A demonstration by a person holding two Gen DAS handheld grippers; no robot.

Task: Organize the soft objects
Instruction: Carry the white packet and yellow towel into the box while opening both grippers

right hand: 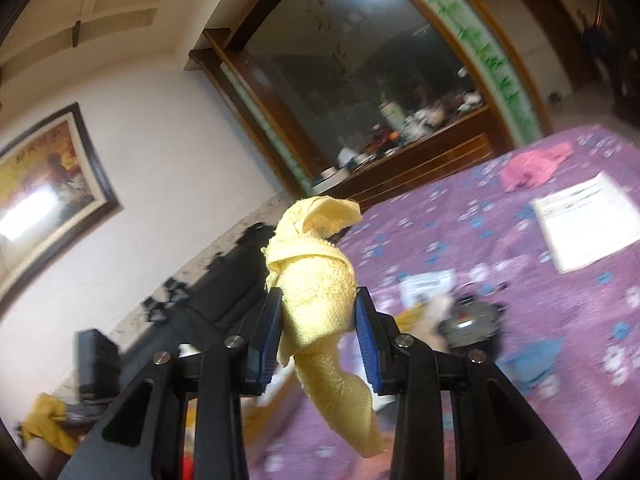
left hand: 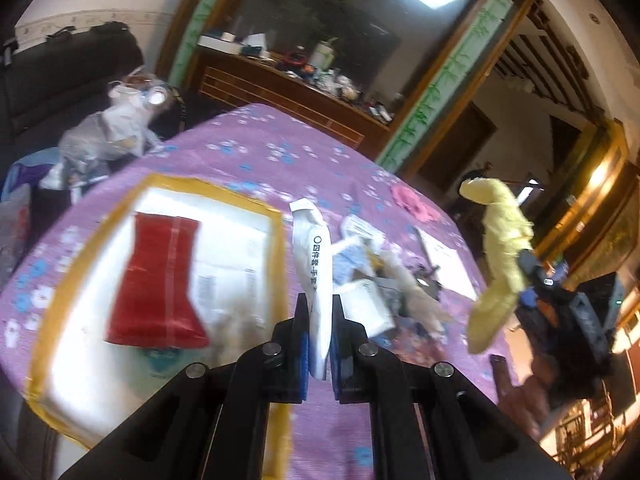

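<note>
My left gripper (left hand: 319,306) is shut on a flat white packet (left hand: 316,264) with black printed characters, held upright above the purple flowered tablecloth (left hand: 248,152). My right gripper (right hand: 318,300) is shut on a rolled yellow towel (right hand: 316,276) whose loose end hangs below the blue pads (right hand: 266,328). In the left wrist view that yellow towel (left hand: 500,256) and the right gripper (left hand: 532,280) hover at the right, above the table's edge. A white box lid with yellow tape (left hand: 92,320) lies at the left with a red cloth (left hand: 160,284) on it. A pink cloth (right hand: 532,166) lies far back on the table.
A heap of white packets and pale cloths (left hand: 372,276) lies mid-table, beside a white paper sheet (right hand: 588,224). A blue cloth (right hand: 536,360) and a dark round object (right hand: 468,320) lie near the right gripper. A wooden sideboard with a mirror (left hand: 304,80) stands behind. A dark sofa (left hand: 60,76) with plastic bags (left hand: 108,132) is at left.
</note>
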